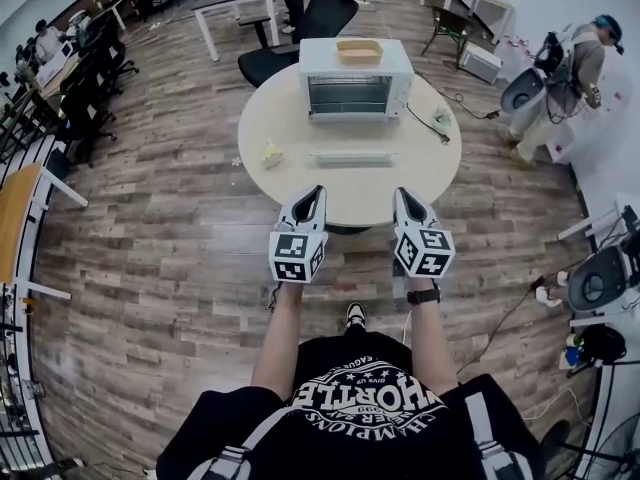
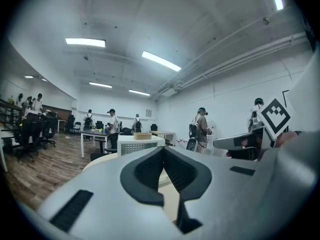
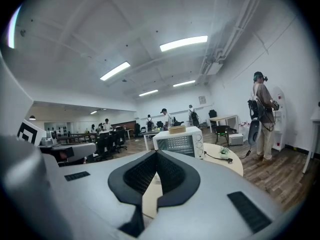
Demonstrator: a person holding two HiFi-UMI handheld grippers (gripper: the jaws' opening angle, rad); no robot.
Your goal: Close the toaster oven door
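Left gripper [image 1: 317, 192] and right gripper [image 1: 399, 194] sit side by side, both forearms stretched straight ahead and parallel, marker cubes facing up. Left gripper's [image 2: 163, 149] jaws are pressed together with nothing between them. Same on the right gripper [image 3: 156, 153]: pads together, empty. Both noses point toward 12 o'clock, tips just over the near rim of the round table [image 1: 252, 138], touching nothing.

On the tabletop there's open surface right in front of the tips. Further in lies a long pale tray [image 1: 352, 157] crosswise, with a small yellowish item [image 1: 271, 154] at its 9 o'clock. A black cable [image 1: 428, 123] trails off at 2 o'clock.

The toaster oven [image 1: 355, 86] stands at the table's far edge, dead on 12 o'clock, front facing the person, well apart from both grippers. I can't tell how its door stands. A tan basket [image 1: 359, 51] rides on its roof. Beyond it, a black chair [image 1: 322, 16]; bare wood floor [image 1: 170, 218] surrounds the table.
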